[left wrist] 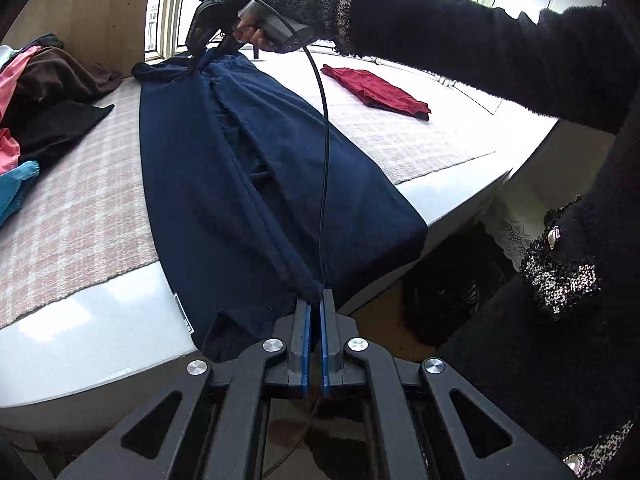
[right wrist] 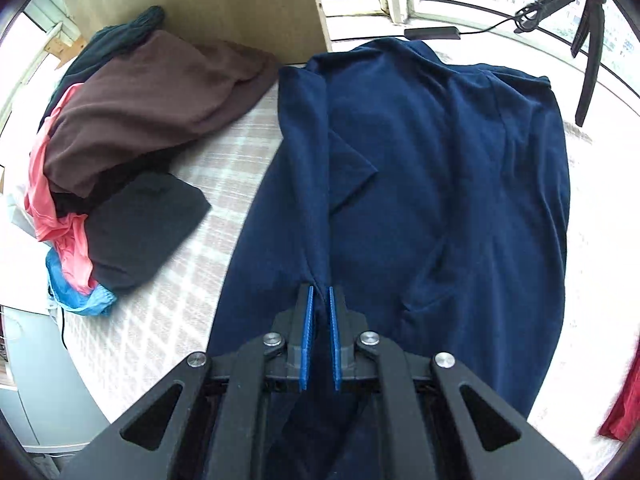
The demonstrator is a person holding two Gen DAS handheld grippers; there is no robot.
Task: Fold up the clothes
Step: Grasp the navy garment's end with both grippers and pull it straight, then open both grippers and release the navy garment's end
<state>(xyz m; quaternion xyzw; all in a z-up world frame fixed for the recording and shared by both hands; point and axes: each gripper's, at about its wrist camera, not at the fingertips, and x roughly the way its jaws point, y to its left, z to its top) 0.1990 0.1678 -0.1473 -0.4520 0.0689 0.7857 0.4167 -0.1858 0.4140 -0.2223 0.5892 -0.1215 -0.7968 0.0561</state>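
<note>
Navy garment (left wrist: 256, 184) stretched mid-frame over bench (left wrist: 80, 332); left tongs (left wrist: 314, 300) and right tongs (right wrist: 320, 294) each clamp fabric, tensioning edge for fold.

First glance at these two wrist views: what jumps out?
The navy garment dominates, spread down the middle of the checked cloth and pinched at opposite ends by the left gripper and right gripper. A heap of unfolded clothes sits left of it, brown on top. A folded red garment lies apart on its other side.
</note>
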